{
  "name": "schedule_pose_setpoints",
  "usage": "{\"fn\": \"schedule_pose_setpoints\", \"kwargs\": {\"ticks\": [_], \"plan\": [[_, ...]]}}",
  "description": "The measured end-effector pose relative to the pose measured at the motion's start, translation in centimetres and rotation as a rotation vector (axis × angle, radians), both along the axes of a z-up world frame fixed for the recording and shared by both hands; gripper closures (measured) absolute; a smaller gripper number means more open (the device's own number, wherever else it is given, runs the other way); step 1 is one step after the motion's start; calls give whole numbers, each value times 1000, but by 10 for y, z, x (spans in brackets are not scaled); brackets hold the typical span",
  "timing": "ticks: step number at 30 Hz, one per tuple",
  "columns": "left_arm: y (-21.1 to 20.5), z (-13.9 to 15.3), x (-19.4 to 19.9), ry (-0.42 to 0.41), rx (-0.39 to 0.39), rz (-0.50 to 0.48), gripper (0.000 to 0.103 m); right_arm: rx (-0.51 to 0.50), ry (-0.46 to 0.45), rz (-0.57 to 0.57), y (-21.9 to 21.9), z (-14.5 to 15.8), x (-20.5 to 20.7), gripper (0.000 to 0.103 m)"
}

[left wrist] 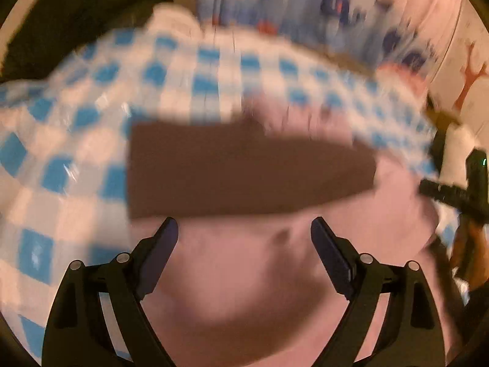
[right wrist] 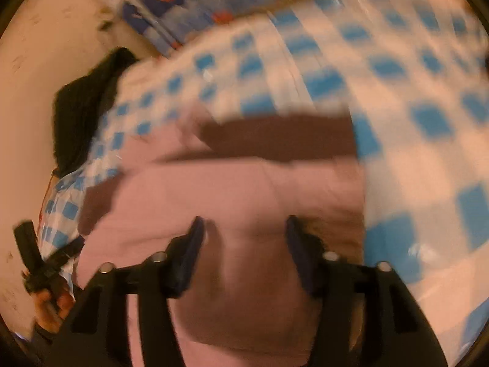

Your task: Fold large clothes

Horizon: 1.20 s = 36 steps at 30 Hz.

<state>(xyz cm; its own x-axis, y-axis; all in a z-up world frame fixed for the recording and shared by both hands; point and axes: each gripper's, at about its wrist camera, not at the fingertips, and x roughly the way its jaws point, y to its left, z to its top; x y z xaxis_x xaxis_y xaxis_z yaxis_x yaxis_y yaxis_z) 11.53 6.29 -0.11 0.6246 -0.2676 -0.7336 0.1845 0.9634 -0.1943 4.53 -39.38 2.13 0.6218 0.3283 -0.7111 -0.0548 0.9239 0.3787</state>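
Observation:
A large pink garment with a dark brown band lies on a blue-and-white checked cloth. Both views are motion-blurred. My left gripper is open just above the pink fabric, near the brown band, and holds nothing. In the right wrist view the same pink garment and brown band show. My right gripper is open over the pink fabric, its fingers apart with cloth beneath them. The right gripper also shows at the right edge of the left wrist view.
A black garment lies at the far left beyond the checked cloth; it also shows in the right wrist view. A blue patterned fabric lies at the back. The left gripper and the hand holding it show in the right wrist view.

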Motion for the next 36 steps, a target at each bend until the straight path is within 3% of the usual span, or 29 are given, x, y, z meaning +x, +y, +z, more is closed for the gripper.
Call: {"fn": "schedule_pose_setpoints", "kwargs": {"ticks": [1,3,5,6,7,9,11,13,14,16,18,21,28,32,36], "plan": [[7,8,4,-37,7,30,12,-20,-32,-10,4,8,4,25],[23,11,21,-58,-4,104,11,-27,7,-34,7,-1,19,23],[31,-18,43,68,8,133,10,-34,166,-36,7,-51,41,23],[33,-42,55,178,19,130,8,-61,172,-14,11,-63,45,23],[45,-72,66,308,-88,128,8,-85,152,-8,13,-61,45,23],[68,-72,55,344,-226,193,8,-52,175,-9,12,-40,38,23],[78,-54,33,310,-233,179,8,-27,145,57,11,-12,15,23],[90,-33,-6,270,-165,128,8,-32,98,92,-6,18,-32,18],[99,-27,-28,273,-135,94,8,-21,90,95,-18,26,-57,10],[118,-27,-68,316,-91,43,8,24,99,79,-48,31,-108,7],[142,-38,-113,400,-82,15,8,104,145,48,-78,17,-154,7],[162,-59,-159,517,-134,7,8,238,246,-10,-108,-13,-212,7],[145,-58,-253,590,-250,-106,8,404,347,78,-102,-49,-306,7],[127,-61,-295,643,-219,-186,8,465,386,148,-93,-49,-340,7],[111,-73,-334,698,-277,-247,8,493,421,211,-85,-48,-358,7]]}}
